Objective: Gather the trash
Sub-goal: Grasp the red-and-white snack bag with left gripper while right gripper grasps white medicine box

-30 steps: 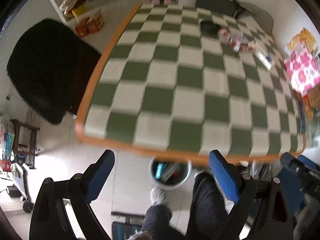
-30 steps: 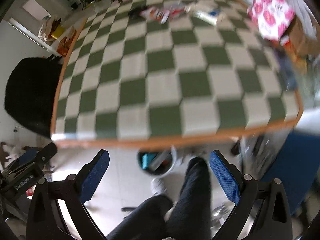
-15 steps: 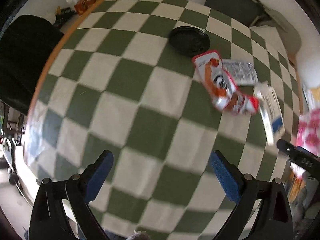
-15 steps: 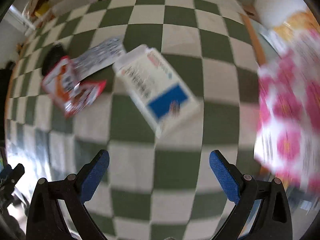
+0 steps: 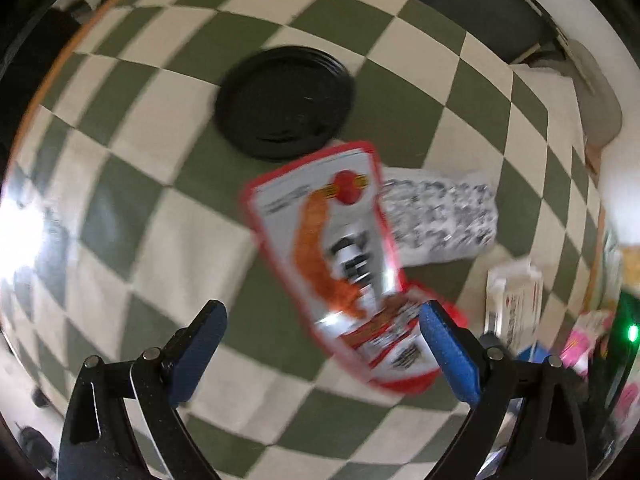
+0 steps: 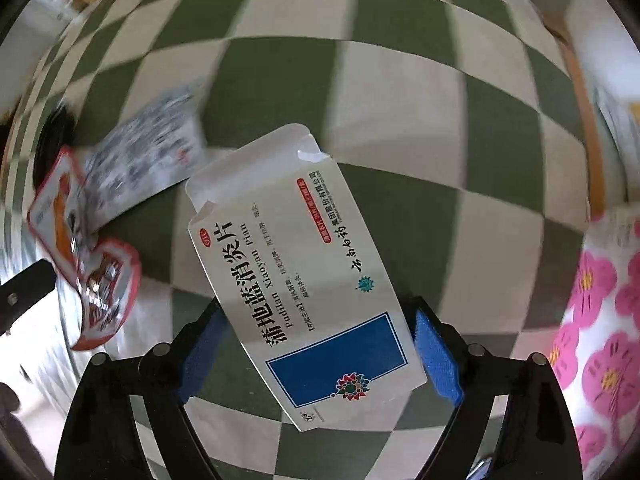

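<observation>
A white medicine box (image 6: 304,264) with a blue patch lies on the green-and-white checked table (image 6: 400,100). My right gripper (image 6: 320,354) points down over it. Its jaws are closing with the box's near end between the blue pads (image 6: 436,356), which stand close to its edges. A red-and-white snack wrapper (image 5: 340,260) lies under my left gripper (image 5: 324,348). That gripper is open, and the wrapper's lower end sits by its right pad (image 5: 448,352). The same wrapper (image 6: 80,248) shows at the left of the right wrist view. The medicine box (image 5: 512,304) shows at the right of the left wrist view.
A black round lid (image 5: 284,102) lies just beyond the snack wrapper. A crinkled silver wrapper (image 5: 440,216) lies between the snack wrapper and the box. A pink flowered bag (image 6: 600,320) sits at the table's right edge (image 6: 580,92). A dark bag (image 5: 480,12) stands at the far end.
Both grippers swept from above the table's near edge and floor bin to low over the trash. The right jaws have narrowed around the medicine box. The left jaws stay wide.
</observation>
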{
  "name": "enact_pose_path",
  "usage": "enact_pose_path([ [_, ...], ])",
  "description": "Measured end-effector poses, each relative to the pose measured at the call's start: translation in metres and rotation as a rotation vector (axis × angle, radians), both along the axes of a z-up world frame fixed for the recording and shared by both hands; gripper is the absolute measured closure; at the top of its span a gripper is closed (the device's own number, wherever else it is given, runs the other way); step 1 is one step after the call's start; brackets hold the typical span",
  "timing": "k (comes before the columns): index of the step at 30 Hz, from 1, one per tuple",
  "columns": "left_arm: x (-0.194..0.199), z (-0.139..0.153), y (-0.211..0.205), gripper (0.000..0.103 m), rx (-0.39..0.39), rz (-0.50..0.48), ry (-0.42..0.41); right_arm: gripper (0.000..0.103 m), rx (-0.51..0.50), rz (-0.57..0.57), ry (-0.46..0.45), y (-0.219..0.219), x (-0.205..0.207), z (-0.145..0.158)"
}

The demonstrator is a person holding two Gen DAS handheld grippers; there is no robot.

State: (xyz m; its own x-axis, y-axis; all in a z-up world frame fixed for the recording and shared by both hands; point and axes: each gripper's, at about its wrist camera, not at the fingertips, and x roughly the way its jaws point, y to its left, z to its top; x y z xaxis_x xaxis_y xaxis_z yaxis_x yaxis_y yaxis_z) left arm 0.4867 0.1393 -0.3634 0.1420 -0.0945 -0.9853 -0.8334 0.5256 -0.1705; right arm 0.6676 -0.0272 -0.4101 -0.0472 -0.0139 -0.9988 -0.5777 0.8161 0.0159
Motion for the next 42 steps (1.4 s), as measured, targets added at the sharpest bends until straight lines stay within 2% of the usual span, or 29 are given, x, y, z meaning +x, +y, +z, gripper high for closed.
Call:
enact_pose_path([
  [3, 0.013, -0.012, 0.004, 0.005, -0.027, 0.049, 0.011, 0.014, 0.007, -0.096, -0.003, -0.018, 0.017, -0.003],
  [5, 0.017, -0.018, 0.006, 0.008, -0.007, 0.066, 0.044, 0.014, 0.020, -0.119, 0.003, -0.024, 0.024, -0.003],
  [7, 0.016, -0.020, 0.005, 0.033, 0.021, 0.058, 0.062, 0.014, 0.017, -0.123, 0.005, -0.026, 0.027, -0.004],
  [9, 0.012, -0.018, -0.002, 0.035, 0.056, 0.000, 0.053, 0.014, 0.012, -0.118, 0.006, -0.027, 0.027, -0.004],
  [13, -0.005, -0.017, -0.030, 0.039, 0.122, -0.181, 0.077, 0.014, 0.017, -0.111, 0.020, -0.033, 0.018, -0.004],
  [15, -0.017, -0.017, -0.044, 0.039, 0.149, -0.282, 0.083, 0.014, 0.035, -0.135, 0.066, -0.039, 0.015, -0.004],
  [17, -0.028, -0.017, -0.051, 0.036, 0.150, -0.325, 0.094, 0.014, 0.034, -0.137, 0.082, -0.042, 0.013, -0.003],
  [20, -0.035, -0.016, -0.049, 0.036, 0.133, -0.299, 0.079, 0.013, 0.011, -0.132, 0.098, -0.043, 0.012, -0.006],
  [23, -0.037, -0.016, -0.046, 0.035, 0.135, -0.271, 0.101, 0.013, 0.007, -0.122, 0.073, -0.040, 0.013, -0.009],
  [27, -0.018, -0.019, -0.049, 0.033, 0.157, -0.282, 0.098, 0.012, -0.005, -0.112, 0.052, -0.038, 0.008, -0.010],
  [32, -0.030, -0.017, -0.047, 0.042, 0.164, -0.262, 0.070, 0.014, -0.026, -0.095, -0.032, -0.025, -0.028, -0.008],
  [34, -0.025, -0.011, -0.055, 0.053, 0.187, -0.282, 0.067, 0.016, -0.017, -0.091, -0.046, -0.024, -0.034, -0.007],
  [36, -0.022, -0.005, -0.067, 0.060, 0.190, -0.307, 0.058, 0.016, -0.012, -0.080, -0.065, -0.023, -0.038, -0.006],
  [42, -0.024, 0.017, -0.068, 0.060, 0.193, -0.320, 0.025, 0.016, 0.024, -0.106, -0.053, -0.032, -0.054, 0.000],
])
